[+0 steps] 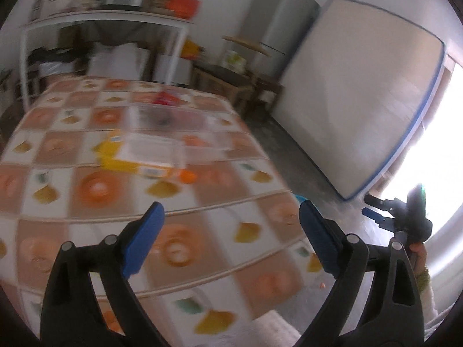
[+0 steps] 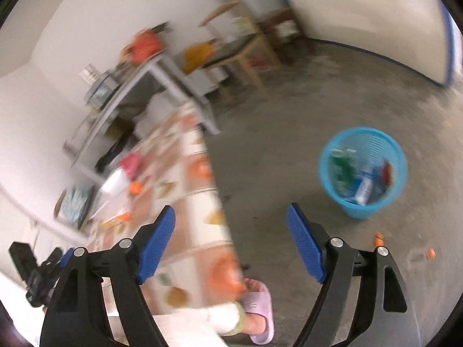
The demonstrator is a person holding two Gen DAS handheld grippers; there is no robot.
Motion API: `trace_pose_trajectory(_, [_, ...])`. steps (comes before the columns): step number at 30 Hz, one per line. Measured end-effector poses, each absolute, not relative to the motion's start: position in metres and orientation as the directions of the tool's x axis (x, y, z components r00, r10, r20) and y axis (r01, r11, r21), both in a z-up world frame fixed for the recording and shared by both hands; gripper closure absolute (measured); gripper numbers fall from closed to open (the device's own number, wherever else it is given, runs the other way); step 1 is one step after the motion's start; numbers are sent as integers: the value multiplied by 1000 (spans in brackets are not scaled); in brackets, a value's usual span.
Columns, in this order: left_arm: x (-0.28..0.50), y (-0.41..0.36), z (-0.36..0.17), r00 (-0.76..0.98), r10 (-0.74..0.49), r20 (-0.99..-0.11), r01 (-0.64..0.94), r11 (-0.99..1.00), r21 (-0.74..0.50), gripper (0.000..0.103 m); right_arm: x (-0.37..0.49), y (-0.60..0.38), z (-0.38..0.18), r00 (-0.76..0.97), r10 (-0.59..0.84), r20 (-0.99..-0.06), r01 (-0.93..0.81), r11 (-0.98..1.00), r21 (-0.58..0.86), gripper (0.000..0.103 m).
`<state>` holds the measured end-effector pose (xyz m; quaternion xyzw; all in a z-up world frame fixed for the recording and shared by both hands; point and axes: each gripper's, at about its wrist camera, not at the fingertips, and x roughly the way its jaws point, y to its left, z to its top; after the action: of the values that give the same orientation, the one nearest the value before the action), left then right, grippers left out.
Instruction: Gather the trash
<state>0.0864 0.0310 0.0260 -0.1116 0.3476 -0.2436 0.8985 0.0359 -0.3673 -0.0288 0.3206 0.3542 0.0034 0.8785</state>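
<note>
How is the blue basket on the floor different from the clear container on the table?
The blue basket stands on the grey floor, while the clear container sits on the fruit-patterned tablecloth. The basket is round, opaque blue mesh; the container looks boxy and see-through. The basket holds several bottles and wrappers; the container's contents are too blurred to tell. Both are open at the top.

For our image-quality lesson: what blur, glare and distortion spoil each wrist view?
Left wrist view: table smeared by motion blur, window glare blown out, fisheye bending edges. Right wrist view: heavier smear, blue basket soft, both grippers' own fingers sharp.
</note>
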Motion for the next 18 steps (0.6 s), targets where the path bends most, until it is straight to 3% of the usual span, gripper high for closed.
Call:
trace_pose_trajectory(10, [89, 109, 11, 712, -441, -545, 231, 881, -412, 12, 142, -247, -5, 630, 489, -604, -6, 780, 625, 25])
trace_pose_trajectory(18, [99, 127, -10, 725, -338, -600, 151, 928, -341, 8, 230, -183, -13, 556, 486, -674, 4, 809, 587, 28])
